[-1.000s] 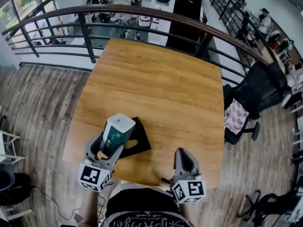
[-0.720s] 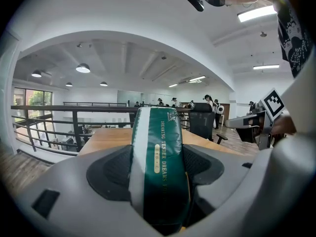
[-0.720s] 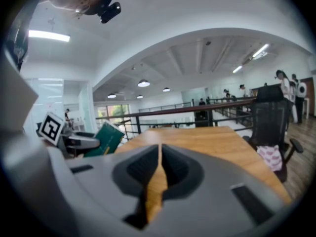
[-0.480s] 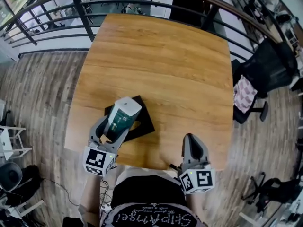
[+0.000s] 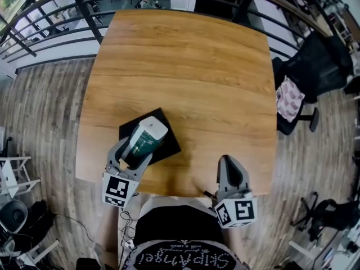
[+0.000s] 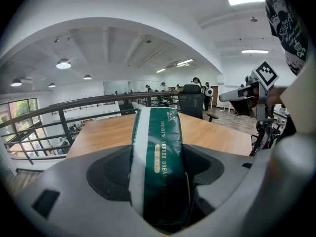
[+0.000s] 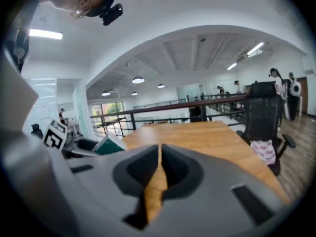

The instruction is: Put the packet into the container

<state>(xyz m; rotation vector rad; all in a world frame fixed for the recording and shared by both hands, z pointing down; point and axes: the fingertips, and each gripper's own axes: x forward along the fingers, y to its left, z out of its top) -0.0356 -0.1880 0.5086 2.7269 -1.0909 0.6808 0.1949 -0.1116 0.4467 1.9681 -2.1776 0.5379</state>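
Tabletop [image 5: 185,66] beneath packet [image 5: 144,140] pointing lengthwise away

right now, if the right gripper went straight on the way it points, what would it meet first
The right gripper, jaws shut, points along the table. Nothing stands in that line; the railing past the far edge looks first, though depth is unclear.

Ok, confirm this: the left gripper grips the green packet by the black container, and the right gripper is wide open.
Wrong on the right gripper: it is shut and empty, as the right gripper view shows. The rest holds.
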